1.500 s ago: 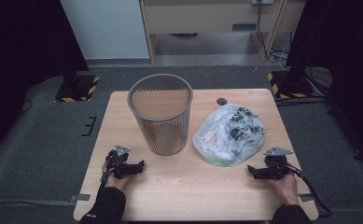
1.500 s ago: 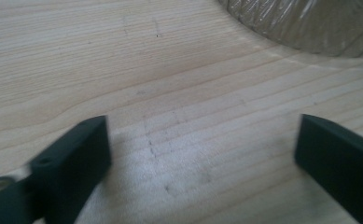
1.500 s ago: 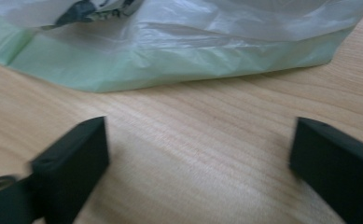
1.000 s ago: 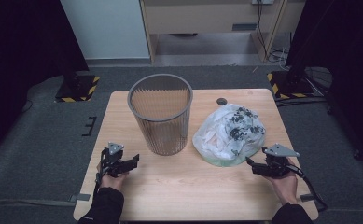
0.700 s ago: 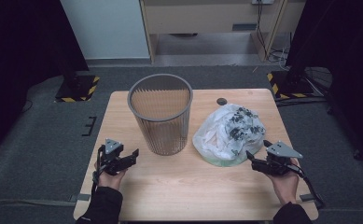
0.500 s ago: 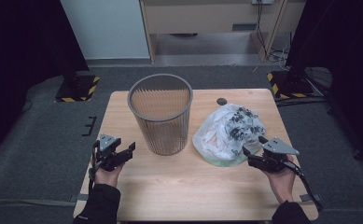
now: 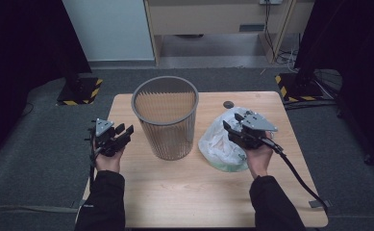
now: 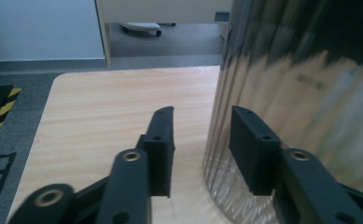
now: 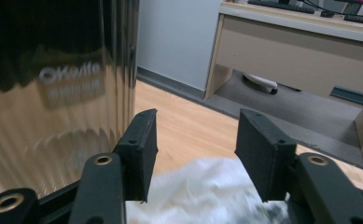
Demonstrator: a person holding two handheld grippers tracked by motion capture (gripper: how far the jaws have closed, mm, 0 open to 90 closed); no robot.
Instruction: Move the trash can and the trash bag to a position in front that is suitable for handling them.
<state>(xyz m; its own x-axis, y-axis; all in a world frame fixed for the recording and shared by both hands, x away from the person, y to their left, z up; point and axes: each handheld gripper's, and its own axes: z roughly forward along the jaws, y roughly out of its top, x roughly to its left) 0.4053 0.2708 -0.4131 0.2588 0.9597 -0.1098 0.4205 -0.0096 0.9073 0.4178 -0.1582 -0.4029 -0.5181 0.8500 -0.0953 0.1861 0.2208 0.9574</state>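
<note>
The wooden table (image 7: 175, 192) is a pale, smooth-grained rectangle with rounded corners, its long sides running left to right in the high view. On it, left of centre, the wire-mesh waste bin (image 7: 166, 117) stands upright with its long axis vertical and its open mouth up. It is a grey metal cylinder tapering slightly toward the base, with fine vertical ribs and a solid rolled rim; in the left gripper view its wall (image 8: 300, 93) reads as glossy ribbing.

Just right of the bin and apart from it lies the knotted plastic bag (image 7: 220, 147), a soft, crinkled, translucent white bundle with darker contents showing through. It is roundish and has no clear long axis. A small dark round object (image 7: 229, 104) sits on the table behind the bag.

The right gripper (image 7: 232, 126) hangs above the bag's top, pointing away from the person and toward the bin. Its black jaws have just been closing but are parted, with a gap between the pads. In the right gripper view (image 9: 195, 154) the bag (image 9: 207, 196) lies below that gap, unpinched.

The left gripper (image 7: 122, 131) is held above the table's left edge, angled toward the bin. Its jaws have also been closing and stand apart. In the left gripper view (image 8: 202, 147) the bin wall is behind the right-hand pad, and nothing is clamped.
</note>
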